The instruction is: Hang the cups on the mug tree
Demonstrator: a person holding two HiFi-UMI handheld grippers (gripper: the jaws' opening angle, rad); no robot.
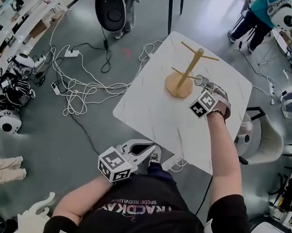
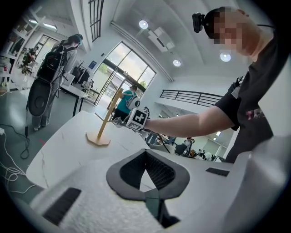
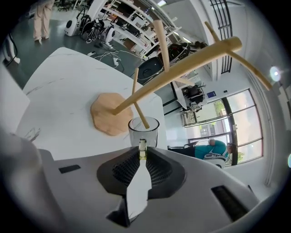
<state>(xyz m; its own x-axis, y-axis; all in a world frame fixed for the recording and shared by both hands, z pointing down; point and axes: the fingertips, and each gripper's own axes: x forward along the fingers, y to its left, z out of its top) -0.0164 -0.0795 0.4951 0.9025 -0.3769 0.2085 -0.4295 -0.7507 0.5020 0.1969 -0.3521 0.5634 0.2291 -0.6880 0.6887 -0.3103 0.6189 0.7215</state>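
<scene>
- Progress looked partial: no cup hung free on the mug tree yet, and none stood on the bare white table at the centre of the head view.
- The right gripper had its jaws closed on the thin handle of a clear glass cup, low in the middle of its own view.
- A lower peg ran down into the cup's mouth, so the cup was at the tree, just above the wooden base; whether the handle was threaded on any peg could not be told.
- The left gripper sat at the near table edge, lower centre of the head view, jaws together with nothing between them.
- Judged from this, seating the cup on a peg and letting go were left; no other cups showed.
</scene>
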